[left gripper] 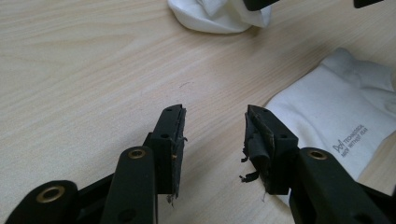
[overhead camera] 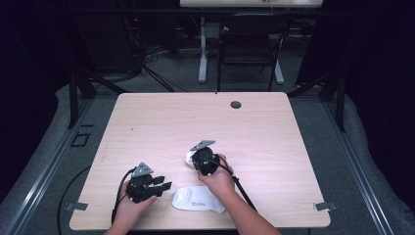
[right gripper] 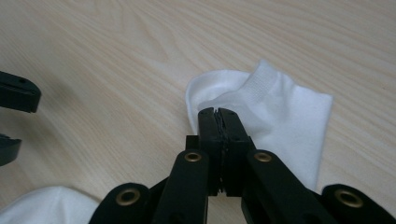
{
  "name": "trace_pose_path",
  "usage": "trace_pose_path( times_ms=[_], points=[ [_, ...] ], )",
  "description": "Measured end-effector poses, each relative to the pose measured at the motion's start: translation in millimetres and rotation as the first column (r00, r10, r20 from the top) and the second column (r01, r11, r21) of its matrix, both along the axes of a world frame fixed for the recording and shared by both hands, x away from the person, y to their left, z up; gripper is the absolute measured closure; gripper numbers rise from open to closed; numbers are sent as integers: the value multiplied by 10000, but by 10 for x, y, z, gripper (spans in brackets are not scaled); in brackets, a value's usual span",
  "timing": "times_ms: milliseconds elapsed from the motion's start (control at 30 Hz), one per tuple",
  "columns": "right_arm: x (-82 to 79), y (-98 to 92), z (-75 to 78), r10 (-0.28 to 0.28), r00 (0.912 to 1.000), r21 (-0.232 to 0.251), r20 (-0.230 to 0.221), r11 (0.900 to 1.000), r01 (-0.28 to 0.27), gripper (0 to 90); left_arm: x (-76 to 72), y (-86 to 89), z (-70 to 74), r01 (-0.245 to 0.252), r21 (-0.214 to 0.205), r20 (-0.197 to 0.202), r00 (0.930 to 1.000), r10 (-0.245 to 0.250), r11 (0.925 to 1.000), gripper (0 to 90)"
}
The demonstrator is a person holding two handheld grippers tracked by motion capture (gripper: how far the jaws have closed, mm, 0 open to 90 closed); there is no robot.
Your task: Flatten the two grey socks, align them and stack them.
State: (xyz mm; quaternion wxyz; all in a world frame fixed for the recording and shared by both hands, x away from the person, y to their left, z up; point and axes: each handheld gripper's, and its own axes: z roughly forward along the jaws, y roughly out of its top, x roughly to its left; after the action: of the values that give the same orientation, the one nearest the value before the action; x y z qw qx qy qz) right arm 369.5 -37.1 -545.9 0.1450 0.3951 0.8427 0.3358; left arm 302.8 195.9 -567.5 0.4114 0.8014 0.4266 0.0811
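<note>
Nearest the high camera we see two forearms coming in from the bottom edge, w/ a flat white sock (overhead camera: 198, 199) lying between them near the table's (overhead camera: 274, 122) front edge. It's a short ankle sock, spread flat, toe end rounded, w/ small dark print on it; in the left gripper view the same sock (left gripper: 341, 126) sits just right of the jaws, lettering legible only in part, fabric a bit creased at the cuff. Our left hand-held gripper (overhead camera: 155, 185) rests low over the bare wood just left of that sock, jaws standing clearly apart w/ nothing between them; frayed black pad lining hangs off the inner faces. Our right hand-held gripper (overhead camera: 203, 159) is farther up the table, approx. mid-table, tipped down onto a second white sock (overhead camera: 190, 157). In the right gripper view that sock (right gripper: 285, 116) is the same ankle type: ribbed cuff band turned up at the top, opening gaping a little to the left, body lying flat to the right w/ a straight edge. Jaws there are pressed together w/ no gap visible, tips right at the cuff opening; they look clamped on the sock's edge, tho the pinched fabric itself is hidden behind the tips. Both socks lie well apart from each other on pale wood grain.
</note>
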Motion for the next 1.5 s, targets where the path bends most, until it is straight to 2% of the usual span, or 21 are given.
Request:
trace_pose_path(
  times_ms=[367, 500, 700, 867, 1133, 1233, 1400, 1500],
  points=[
    [-99, -136, 194, 29, 9997, 783, 239, 9969, -47, 898, 7, -4, -10, -48, 35, -12, 10000, 48, 10000, 572],
    [-135, -235, 263, -79, 9997, 1177, 251, 9930, 48, 899, 10, -8, -16, -67, 46, -2, 10000, 67, 10000, 571],
    [-182, -406, 278, -362, 9993, 1903, -22, 9811, 360, 899, 26, -6, -25, -105, 76, -46, 9999, 105, 9999, 565],
    [-240, -590, 239, -761, 9966, 2492, -315, 9650, 816, 898, 47, 5, -32, -227, 57, -50, 9997, 227, 9997, 565],
    [-260, -843, 84, -1354, 9889, 2502, -616, 9570, 1467, 898, 78, -12, -37, -320, 172, 4, 9995, 320, 9993, 565],
    [-262, -884, 46, -1446, 9877, 2403, -590, 9583, 1546, 898, 95, -22, -22, -328, 241, 12, 9995, 327, 9992, 567],
    [-273, -984, -80, -1671, 9833, 2134, -723, 9604, 1789, 896, 194, -71, 41, -313, 293, 90, 9995, 310, 9991, 579],
    [-269, -1032, -130, -1794, 9809, 2151, -752, 9576, 1916, 894, 273, -96, 67, -355, 360, 154, 9993, 350, 9987, 593]
  ],
)
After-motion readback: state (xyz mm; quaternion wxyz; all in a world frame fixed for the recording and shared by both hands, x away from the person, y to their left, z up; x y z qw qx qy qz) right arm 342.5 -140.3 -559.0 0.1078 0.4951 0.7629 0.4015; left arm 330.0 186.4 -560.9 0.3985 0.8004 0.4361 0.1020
